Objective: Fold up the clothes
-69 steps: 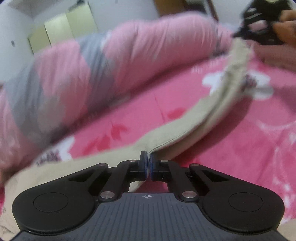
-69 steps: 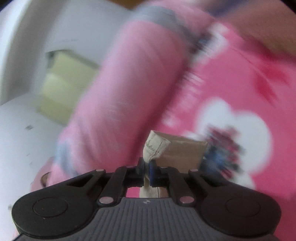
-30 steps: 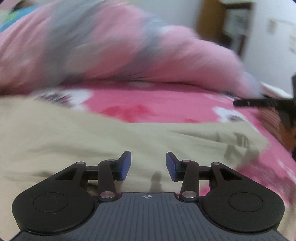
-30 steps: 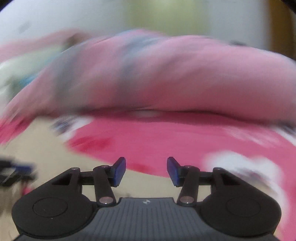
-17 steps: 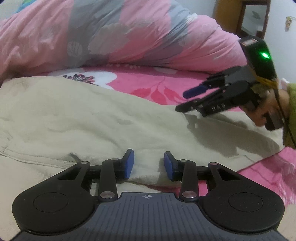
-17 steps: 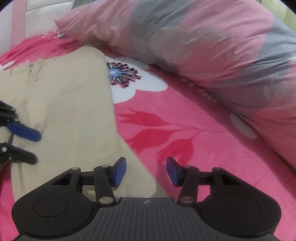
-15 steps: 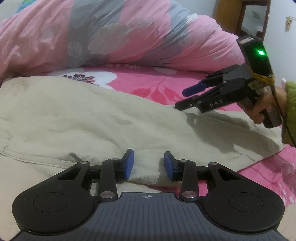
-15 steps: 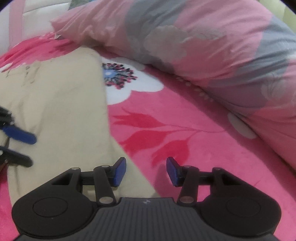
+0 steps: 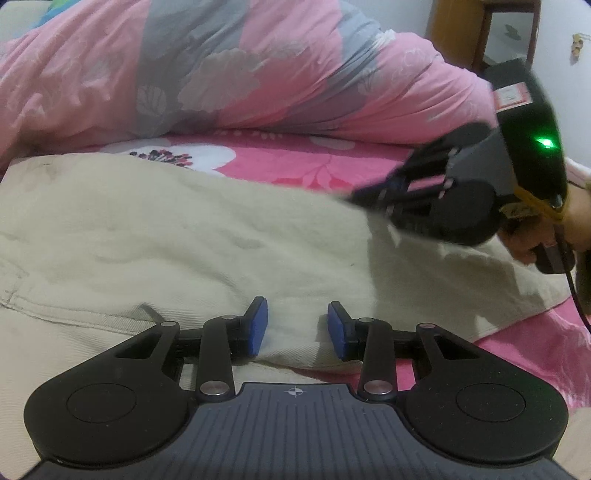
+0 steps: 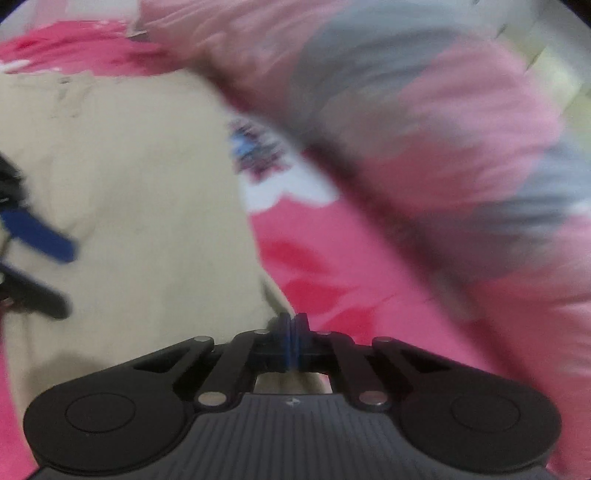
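Left tongs [image 9: 297,328]: blue pads parted by a moderate gap, nothing clamped. They sit low over the near folded edge of the beige garment [image 9: 184,229]; the cloth edge lies in the gap, pads not pressing on it. Seen from the right wrist view, these same tongs [image 10: 35,258] come in at the left border with pads apart, over the beige cloth.

Right tongs [image 10: 291,345]: jaws have just been closing and now stand together, blue pads meeting. A thin lip of the garment's [image 10: 129,203] edge appears caught between them, right where beige meets the pink sheet; that view is motion-blurred, so how much cloth is in the grip cannot be told. From the left wrist view the right tongs [image 9: 369,197] reach in from the right, tips down at the garment's far edge, a green light lit on the body. The person's hand [image 9: 532,243] grips the handle below it.

Garment: lies spread flat across the middle of the bed, folded over on itself, one seam running along its near left part. Its right end tapers toward the bed's right edge.

Bed sheet [image 9: 295,166]: bright pink with white flower and red leaf print. A pink-and-grey quilt [image 9: 221,74] is heaped along the far edge of the bed, behind the garment. Wooden furniture [image 9: 461,33] stands beyond the quilt, far right corner.
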`<state>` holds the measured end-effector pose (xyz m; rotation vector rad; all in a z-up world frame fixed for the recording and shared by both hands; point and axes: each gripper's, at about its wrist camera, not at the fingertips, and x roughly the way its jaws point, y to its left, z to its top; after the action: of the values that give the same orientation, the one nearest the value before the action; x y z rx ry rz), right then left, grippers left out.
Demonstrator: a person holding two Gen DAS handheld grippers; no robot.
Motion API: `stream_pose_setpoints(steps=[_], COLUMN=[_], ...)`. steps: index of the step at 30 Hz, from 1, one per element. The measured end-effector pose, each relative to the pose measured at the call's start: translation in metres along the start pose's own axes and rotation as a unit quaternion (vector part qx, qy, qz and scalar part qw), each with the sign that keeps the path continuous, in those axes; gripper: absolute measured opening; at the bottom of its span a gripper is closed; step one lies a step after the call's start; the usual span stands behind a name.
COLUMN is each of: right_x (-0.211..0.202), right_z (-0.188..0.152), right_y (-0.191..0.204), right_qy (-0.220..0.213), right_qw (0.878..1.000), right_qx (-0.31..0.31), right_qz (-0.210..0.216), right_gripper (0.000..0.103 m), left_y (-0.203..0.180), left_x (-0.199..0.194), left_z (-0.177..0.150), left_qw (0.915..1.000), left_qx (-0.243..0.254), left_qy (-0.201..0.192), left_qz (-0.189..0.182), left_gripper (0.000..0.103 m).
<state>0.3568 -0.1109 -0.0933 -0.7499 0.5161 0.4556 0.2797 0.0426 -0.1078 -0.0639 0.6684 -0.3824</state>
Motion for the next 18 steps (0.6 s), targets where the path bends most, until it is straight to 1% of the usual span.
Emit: stream_pose_setpoints(steps=[2, 3, 6, 9, 12, 14, 15, 16, 17, 18], right_x=[0.000, 0.004, 0.024, 0.056, 0.069, 0.068, 0.065, 0.062, 0.058, 0.053], right_z=[0.000, 0.000, -0.005, -0.017, -0.023, -0.021, -0.019, -0.018, -0.017, -0.017], right_y=[-0.009, -0.014, -0.026, -0.022, -0.018, -0.029, -0.036, -0.045, -0.055, -0.066], right_qy=[-0.009, -0.008, 0.012, 0.047, 0.050, 0.051, 0.052, 0.052, 0.055, 0.056], right_qw=[0.998, 0.997, 0.994, 0.993, 0.992, 0.991, 0.989, 0.987, 0.984, 0.979], right_qx=[0.011, 0.020, 0.050, 0.045, 0.037, 0.070, 0.091, 0.111, 0.133, 0.158], right_qz=[-0.059, -0.079, -0.096, -0.099, -0.109, -0.107, -0.103, -0.101, -0.108, -0.118], right_gripper=[0.001, 0.001, 0.001, 0.001, 0.001, 0.004, 0.008, 0.014, 0.018, 0.018], left_y=[0.000, 0.000, 0.000, -0.001, -0.002, -0.002, -0.003, -0.003, -0.002, -0.002], left_x=[0.000, 0.000, -0.001, 0.000, 0.000, 0.000, -0.001, -0.001, 0.000, 0.000], left_z=[0.000, 0.000, -0.001, -0.001, -0.001, -0.001, -0.001, -0.001, -0.001, -0.001], left_qw=[1.0000, 1.0000, 1.0000, 0.9999, 0.9999, 0.9999, 0.9999, 0.9999, 0.9999, 0.9999], left_qx=[0.002, 0.003, 0.007, 0.012, 0.014, 0.015, 0.015, 0.015, 0.014, 0.014], left_qy=[0.000, 0.001, 0.001, 0.002, 0.002, 0.002, 0.002, 0.002, 0.002, 0.002], left_qz=[0.001, 0.002, 0.004, 0.006, 0.006, 0.007, 0.007, 0.007, 0.006, 0.006], left_gripper=[0.037, 0.037, 0.037, 0.037, 0.037, 0.037, 0.037, 0.037, 0.037, 0.037])
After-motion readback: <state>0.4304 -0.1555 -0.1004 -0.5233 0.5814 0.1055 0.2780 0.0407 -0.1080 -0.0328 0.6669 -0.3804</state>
